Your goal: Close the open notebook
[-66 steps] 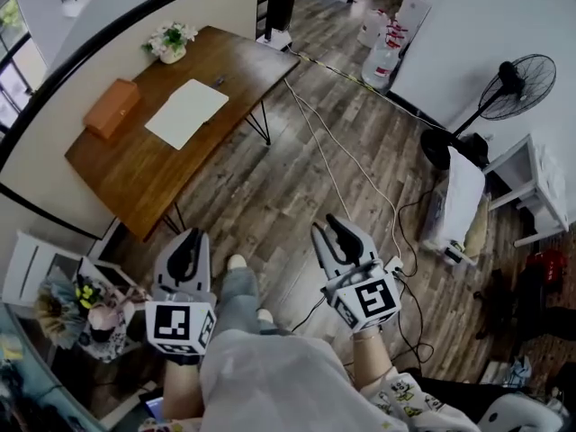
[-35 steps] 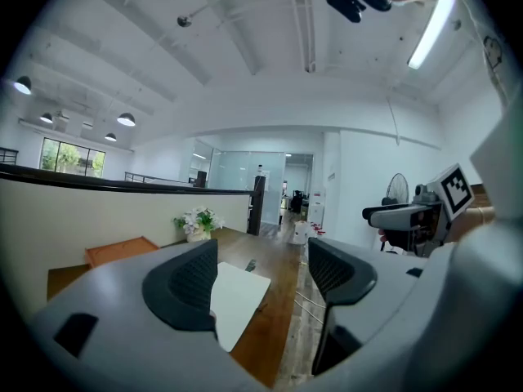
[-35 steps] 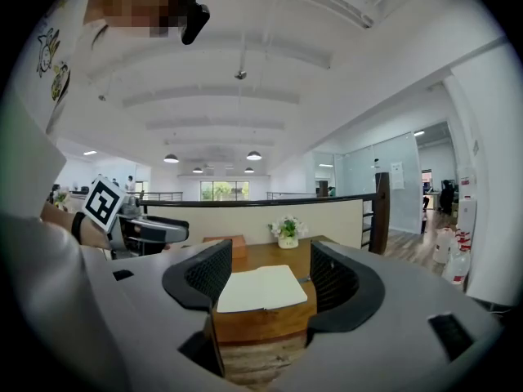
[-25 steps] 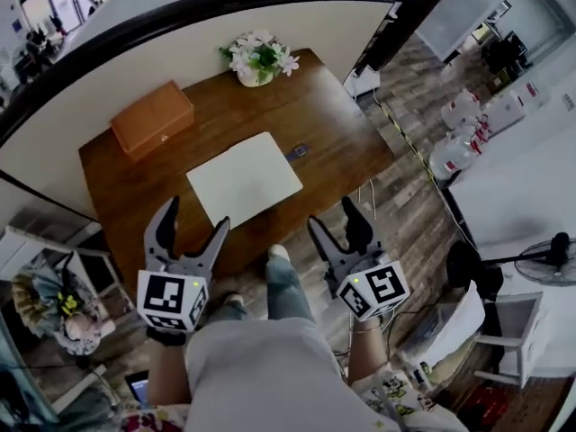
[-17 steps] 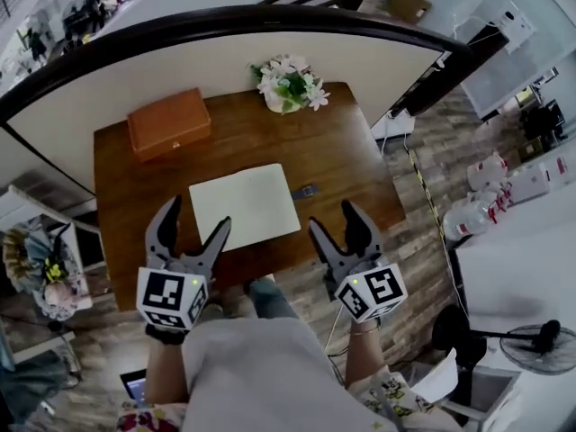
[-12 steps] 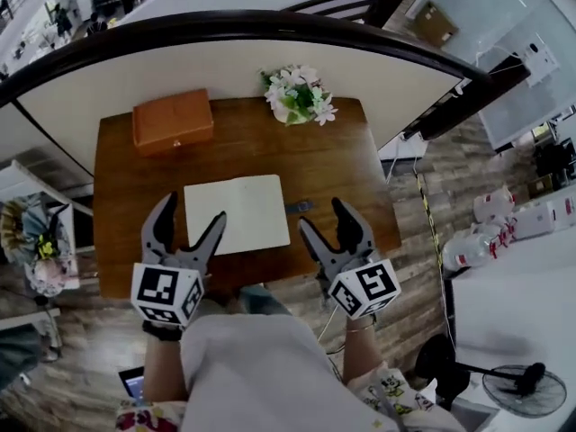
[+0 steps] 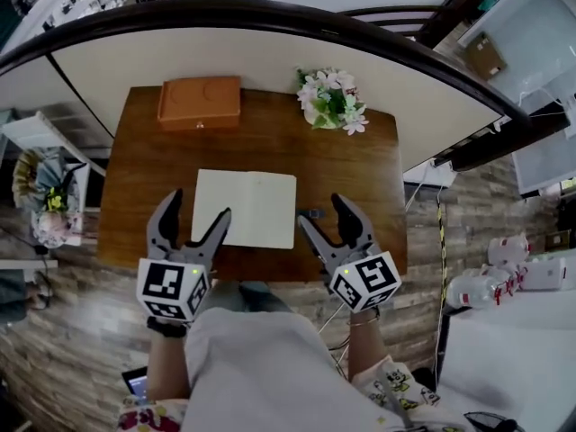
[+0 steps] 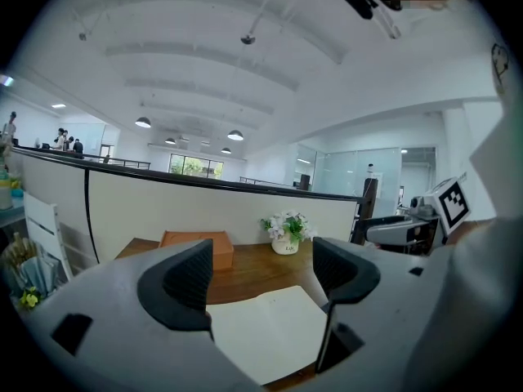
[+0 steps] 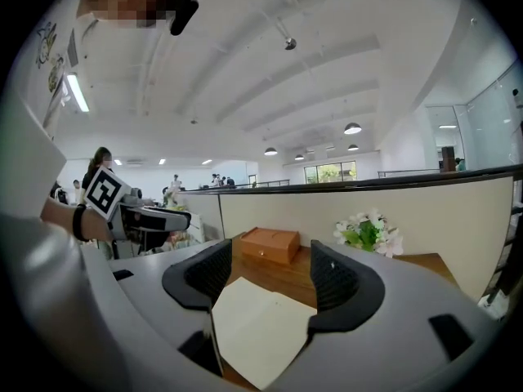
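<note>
While neither gripper touches anything, notebook [image 7: 245, 208]: open flat near the front bench [image 7: 342, 165] edge, between both grippers.
Left gripper [image 7: 196, 206]: jaws spread, empty, lined up with the left page.
Right gripper [image 7: 319, 211]: jaws spread, empty, beside the right page.
Height: seemingly above the bench; hard to judge.
Next: probably fold one side over.

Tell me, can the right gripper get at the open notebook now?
Likely yes. The right gripper is open and empty, near the notebook's right edge; only a small flat dark item lies between them.
</note>
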`<state>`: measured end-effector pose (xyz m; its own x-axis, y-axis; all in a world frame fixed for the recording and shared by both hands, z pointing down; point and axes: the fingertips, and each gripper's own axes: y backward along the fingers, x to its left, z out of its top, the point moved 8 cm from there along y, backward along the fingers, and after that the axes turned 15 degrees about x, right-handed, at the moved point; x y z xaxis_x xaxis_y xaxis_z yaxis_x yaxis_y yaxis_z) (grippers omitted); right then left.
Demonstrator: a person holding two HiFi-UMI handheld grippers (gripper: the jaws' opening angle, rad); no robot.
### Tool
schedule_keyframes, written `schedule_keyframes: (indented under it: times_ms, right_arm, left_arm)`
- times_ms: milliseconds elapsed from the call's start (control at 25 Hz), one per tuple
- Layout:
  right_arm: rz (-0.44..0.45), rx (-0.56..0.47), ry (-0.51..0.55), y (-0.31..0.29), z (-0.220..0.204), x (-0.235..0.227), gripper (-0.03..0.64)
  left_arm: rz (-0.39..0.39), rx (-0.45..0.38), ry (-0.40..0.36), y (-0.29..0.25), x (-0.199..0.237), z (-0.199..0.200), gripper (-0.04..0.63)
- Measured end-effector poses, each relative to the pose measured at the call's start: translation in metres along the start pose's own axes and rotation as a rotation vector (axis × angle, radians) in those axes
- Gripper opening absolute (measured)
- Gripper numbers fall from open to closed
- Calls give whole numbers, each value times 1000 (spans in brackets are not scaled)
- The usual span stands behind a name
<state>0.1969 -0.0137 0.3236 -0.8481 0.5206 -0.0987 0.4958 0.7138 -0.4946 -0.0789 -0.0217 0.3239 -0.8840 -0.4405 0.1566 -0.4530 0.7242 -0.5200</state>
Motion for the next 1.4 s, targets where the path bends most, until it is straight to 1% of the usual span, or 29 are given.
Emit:
schedule_keyframes:
  times_ms: [120, 240, 440, 600, 680, 760, 1000, 1400]
  right_arm:
    - [6, 13, 5, -6, -1, -1, 265]
    - [4, 38, 1, -11, -2, -1, 265]
    - [14, 73, 15, -20, -4, 0, 265]
    - [29, 89, 18, -27, -7, 2, 265]
    - [34, 97, 16, -30, -9, 1, 264]
    - [37, 109, 13, -36, -11, 0, 265]
    - [47, 175, -6, -55, -32, -4, 264]
    - [54, 309, -53, -82, -87, -11, 264]
  left_arm:
    - [6, 2, 9, 0, 4, -3, 353]
    - [-7, 14, 14, -3, 5, -4, 353]
    - [-20, 26, 2, -9, 6, -2, 353]
    - [-25, 29, 15, -11, 9, -3, 352]
    - [-26, 39, 17, -14, 10, -5, 352]
    - [-34, 53, 34, -17, 11, -9, 351]
    - [-79, 133, 116, -32, 11, -43, 351]
    - [-140, 291, 204, -52, 3, -109, 351]
